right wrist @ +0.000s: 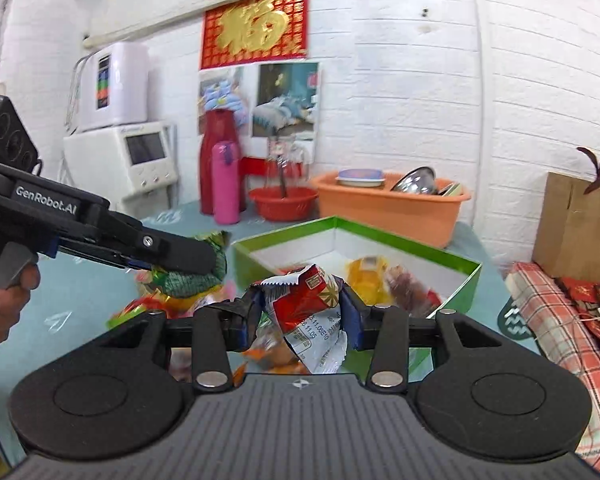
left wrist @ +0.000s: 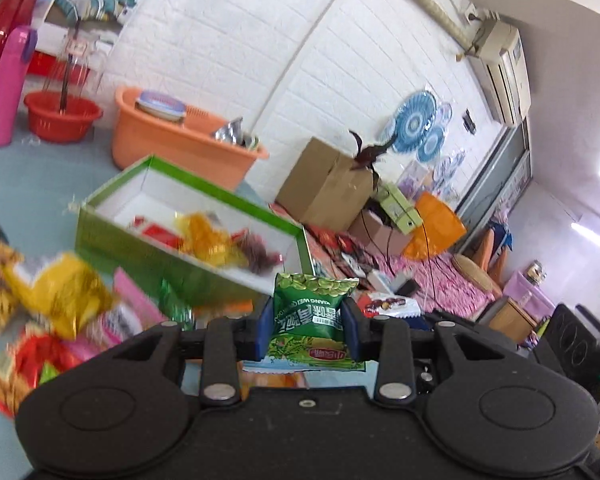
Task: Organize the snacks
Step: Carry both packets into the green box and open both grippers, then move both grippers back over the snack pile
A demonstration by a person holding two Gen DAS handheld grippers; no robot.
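The fingers (left wrist: 265, 330) of the left gripper (left wrist: 309, 330) are pinching a green snack packet (left wrist: 310, 308) around its middle. They are closed in on it from both sides, and the packet is sticking up between them. The fingers (right wrist: 350, 314) of the right gripper (right wrist: 302, 316) are squeezing a red and silver snack packet (right wrist: 308, 312) the same way, with its crinkly end hanging down below them.

Both packets are being held up in the air, just in front of the green box (right wrist: 364, 236). The box is sitting open on the blue worktop (right wrist: 72, 280), and a few snacks are already lying inside it, a yellow one (right wrist: 366, 270) and a dark red one (right wrist: 406, 280). A pile of loose snacks (left wrist: 60, 300) is still waiting on the worktop beside the box.

These packets are looking very light and soft. The wrappers are thin and shiny, so they are probably slippery and are bending easily. The food inside may be crunchy, so a hard squeeze could be crushing it. Holding each one across the fat middle, like now, seems best, because the flat sealed ends could be slipping out.

An orange tub (right wrist: 392, 204) with dishes is standing behind the box, and a pink bottle (right wrist: 226, 182) is standing near the wall. Parts of the left view are blurry, so the small snacks there are hard to name.
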